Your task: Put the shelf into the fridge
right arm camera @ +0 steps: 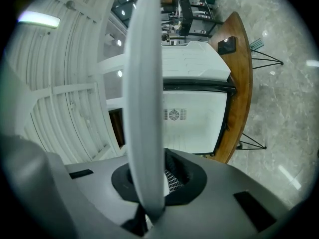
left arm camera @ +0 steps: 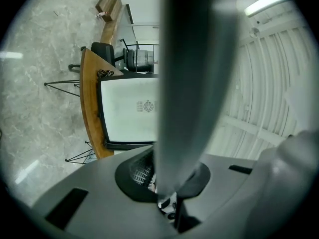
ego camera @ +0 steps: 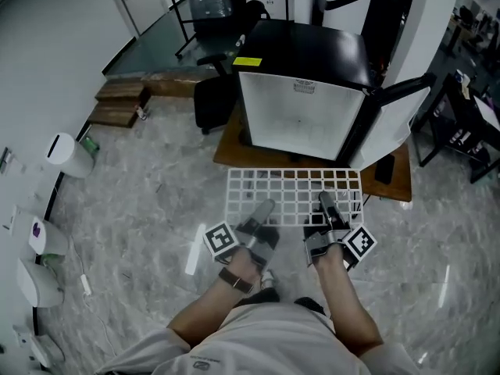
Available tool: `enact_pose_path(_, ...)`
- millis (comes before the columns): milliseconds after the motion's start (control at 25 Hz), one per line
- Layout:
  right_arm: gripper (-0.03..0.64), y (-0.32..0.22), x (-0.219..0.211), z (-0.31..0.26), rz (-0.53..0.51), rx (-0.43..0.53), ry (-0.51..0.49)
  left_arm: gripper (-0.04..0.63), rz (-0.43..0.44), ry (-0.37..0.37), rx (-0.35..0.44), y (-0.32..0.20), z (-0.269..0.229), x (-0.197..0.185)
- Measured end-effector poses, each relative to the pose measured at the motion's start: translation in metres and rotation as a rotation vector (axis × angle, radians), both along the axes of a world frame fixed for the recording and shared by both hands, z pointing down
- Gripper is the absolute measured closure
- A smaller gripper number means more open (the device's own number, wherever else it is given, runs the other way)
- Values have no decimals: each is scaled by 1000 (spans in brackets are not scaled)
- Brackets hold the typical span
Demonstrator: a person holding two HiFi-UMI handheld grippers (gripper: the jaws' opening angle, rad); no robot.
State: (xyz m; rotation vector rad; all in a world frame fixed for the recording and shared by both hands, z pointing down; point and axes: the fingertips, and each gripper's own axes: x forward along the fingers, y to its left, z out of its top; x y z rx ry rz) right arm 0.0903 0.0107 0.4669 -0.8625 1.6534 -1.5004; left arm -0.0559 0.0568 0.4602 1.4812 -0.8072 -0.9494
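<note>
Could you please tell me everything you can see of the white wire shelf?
The shelf is a flat, rectangular white wire grid of small square openings inside a rim wire; it looks like coated metal. It is held off the floor, roughly level, with a long side towards the open fridge, and is not yet inside. The left gripper and right gripper clamp its near edge in their jaws, side by side. Nothing else visibly touches it.

Shelf (ego camera: 295, 196) before fridge (ego camera: 301, 116) on table (ego camera: 397, 180)
</note>
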Motion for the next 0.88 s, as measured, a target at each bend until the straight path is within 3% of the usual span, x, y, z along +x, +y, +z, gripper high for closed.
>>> enact_pose_path(280,570,-7,-2,11,55,31,5,568,63,21,25,-16,13,-3)
enact_pose_path(600,571,-87,-23,-3,72,13,5,568,87,19,0,-99,0,-26)
enact_pose_path(880,569,-131,-19,-3,69,4,-9,568,116,-5,0,-150,-4,-20)
